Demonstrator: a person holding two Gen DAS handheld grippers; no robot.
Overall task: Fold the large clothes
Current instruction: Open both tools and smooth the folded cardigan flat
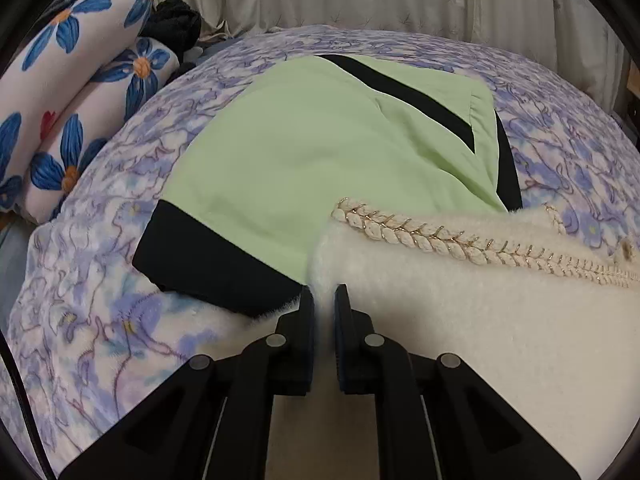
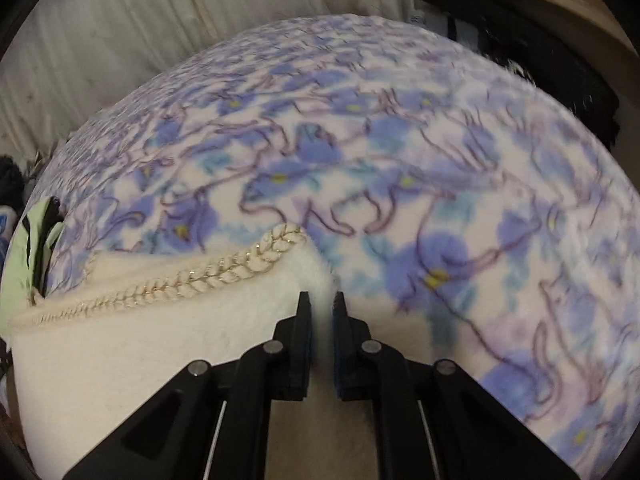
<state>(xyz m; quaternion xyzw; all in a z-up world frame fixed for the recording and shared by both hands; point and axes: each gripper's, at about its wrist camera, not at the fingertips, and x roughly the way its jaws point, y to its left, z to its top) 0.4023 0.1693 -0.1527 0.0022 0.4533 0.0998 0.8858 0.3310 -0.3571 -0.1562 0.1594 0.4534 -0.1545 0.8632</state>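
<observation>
Altogether two garments point(image 1: 304, 160); two pillows point(image 1: 68, 92)

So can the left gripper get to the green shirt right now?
Probably not yet. The left gripper is shut on the fluffy white garment, so it is busy. The green shirt lies just ahead on the flowery blanket with nothing covering most of it.

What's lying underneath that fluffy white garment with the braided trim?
Under the fluffy white garment lie the flowered blanket and one corner of the green and black garment. How far that corner reaches beneath it is covered.
</observation>
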